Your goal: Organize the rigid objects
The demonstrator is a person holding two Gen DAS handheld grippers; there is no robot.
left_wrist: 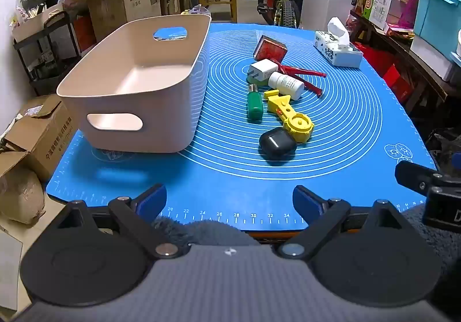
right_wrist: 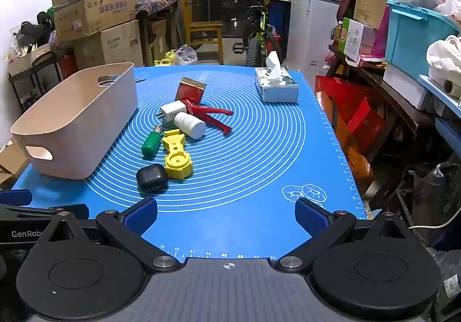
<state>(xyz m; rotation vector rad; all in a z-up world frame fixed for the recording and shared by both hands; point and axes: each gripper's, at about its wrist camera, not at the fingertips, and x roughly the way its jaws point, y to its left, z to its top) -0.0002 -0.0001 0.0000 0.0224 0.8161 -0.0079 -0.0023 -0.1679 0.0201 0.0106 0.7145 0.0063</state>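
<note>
Blue pads on both grippers, jaws spread wide, nothing between them. Left gripper [left_wrist: 229, 201] hangs over the near edge of the mat [left_wrist: 345, 149]; right gripper [right_wrist: 226, 214] likewise, further right along the same edge. Both angled down at the table. A fuzzy grey sleeve shows under the left gripper.

Loose objects on the mat, one cluster, seven counted, one of each:
- black earbud case [left_wrist: 277, 144], nearest the grippers
- yellow plastic tool [left_wrist: 292, 116], its round end touching the case
- green screwdriver handle [left_wrist: 255, 105], just left of the yellow tool
- white pill bottle [left_wrist: 286, 85], on its side
- white charger plug [left_wrist: 262, 68], lying on something green, touching the bottle
- red pliers-like tool [left_wrist: 302, 74], handles splayed, partly under the bottle
- red square block [left_wrist: 270, 48], tilted, far end of the cluster

Bin [left_wrist: 138, 85]: one, beige plastic, two cut-out handles, left side of the mat, just beside the cluster, not touching it. What shows of its inside holds nothing.

Tissue pack [left_wrist: 338, 48]: one, far right of the mat, well apart from the cluster, a tissue sticking up.

Off the table: stacked cardboard boxes at left, one wooden chair and one bicycle behind, a white appliance, a teal crate at right.
</note>
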